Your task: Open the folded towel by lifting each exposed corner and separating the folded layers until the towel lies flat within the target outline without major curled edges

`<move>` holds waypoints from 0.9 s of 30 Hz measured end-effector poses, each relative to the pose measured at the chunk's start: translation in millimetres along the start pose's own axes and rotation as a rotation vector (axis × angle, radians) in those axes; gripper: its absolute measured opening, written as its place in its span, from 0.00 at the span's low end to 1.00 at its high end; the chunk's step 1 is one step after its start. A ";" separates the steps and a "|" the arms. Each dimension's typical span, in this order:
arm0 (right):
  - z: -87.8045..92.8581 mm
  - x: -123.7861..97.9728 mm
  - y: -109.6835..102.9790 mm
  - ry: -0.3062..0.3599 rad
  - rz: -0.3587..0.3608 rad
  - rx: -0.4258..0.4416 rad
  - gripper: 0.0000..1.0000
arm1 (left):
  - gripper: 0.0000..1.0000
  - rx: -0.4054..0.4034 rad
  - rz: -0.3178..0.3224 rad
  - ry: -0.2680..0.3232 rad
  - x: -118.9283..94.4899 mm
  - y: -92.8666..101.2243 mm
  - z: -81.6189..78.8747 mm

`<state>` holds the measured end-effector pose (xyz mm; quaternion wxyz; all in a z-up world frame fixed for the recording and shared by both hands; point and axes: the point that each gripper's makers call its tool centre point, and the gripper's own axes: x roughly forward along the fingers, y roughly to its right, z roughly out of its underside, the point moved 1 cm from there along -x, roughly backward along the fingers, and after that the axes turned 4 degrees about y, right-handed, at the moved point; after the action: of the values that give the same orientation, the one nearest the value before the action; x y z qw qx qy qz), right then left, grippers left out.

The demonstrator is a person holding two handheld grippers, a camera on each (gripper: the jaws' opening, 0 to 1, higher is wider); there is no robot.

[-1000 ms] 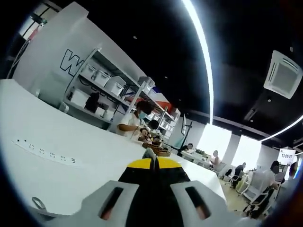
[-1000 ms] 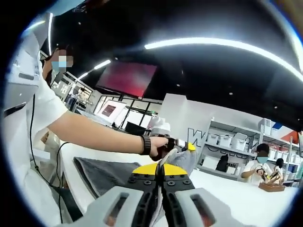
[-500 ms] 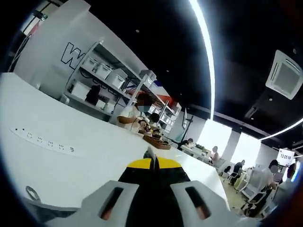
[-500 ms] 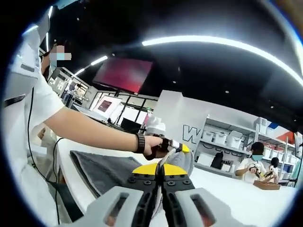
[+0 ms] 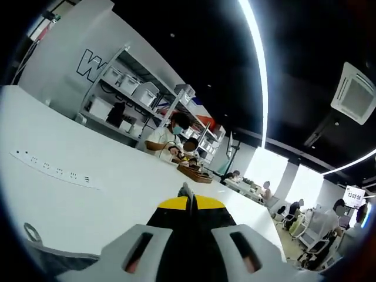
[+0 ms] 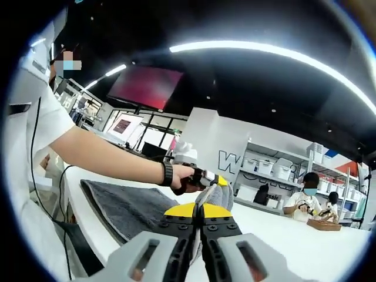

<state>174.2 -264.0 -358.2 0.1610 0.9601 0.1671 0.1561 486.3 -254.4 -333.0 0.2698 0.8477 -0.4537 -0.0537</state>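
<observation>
In the right gripper view my right gripper [image 6: 198,212] pointed forward over the white table [image 6: 305,247], its yellow-tipped jaws pressed together on an edge of the grey towel [image 6: 126,205], which rose between them. The rest of the towel lay spread on the table to the left. My left arm [image 6: 106,158] reached across from the left, its hand [image 6: 181,176] around the left gripper [image 6: 218,182], clamped on a raised fold of towel. In the left gripper view those jaws sat closed, a sliver of cloth at the tips.
</observation>
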 end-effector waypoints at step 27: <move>33.9 -9.8 21.1 -0.074 0.083 0.019 0.00 | 0.00 -0.039 -0.031 -0.053 9.3 -14.4 39.5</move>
<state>183.1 -295.2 -383.5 0.1515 0.9728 0.1225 0.1252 489.1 -271.6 -372.4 0.2733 0.8475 -0.4463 -0.0892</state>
